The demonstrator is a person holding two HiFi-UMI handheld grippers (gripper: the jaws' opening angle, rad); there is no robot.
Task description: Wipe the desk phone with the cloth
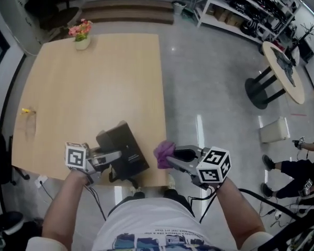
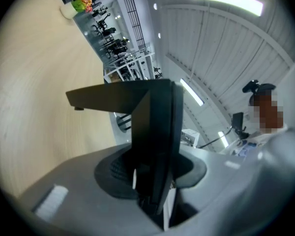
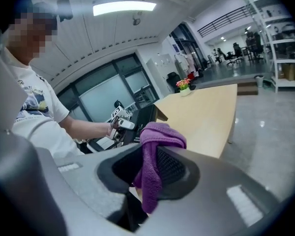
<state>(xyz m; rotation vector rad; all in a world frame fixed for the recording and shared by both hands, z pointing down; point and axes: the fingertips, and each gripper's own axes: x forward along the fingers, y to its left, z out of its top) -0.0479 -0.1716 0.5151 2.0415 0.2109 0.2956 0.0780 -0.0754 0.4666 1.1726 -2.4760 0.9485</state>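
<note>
Pale wooden tabletop (image 1: 94, 77) across most of the head view. Near its front edge, black phone (image 1: 124, 149), gripped at its near side by the left gripper (image 1: 114, 157), jaws narrow and pressed on the slab. At the tabletop's right edge, right gripper (image 1: 174, 158), jaws closed on a bunched purple cloth (image 1: 164, 151), just beside the phone but apart. Far corner: small flowerpot (image 1: 82, 35).

Blk desk phone (image 1: 124, 149), purple cloth (image 1: 164, 153), lt wood table (image 1: 94, 88), pink flowers (image 1: 81, 29)
</note>
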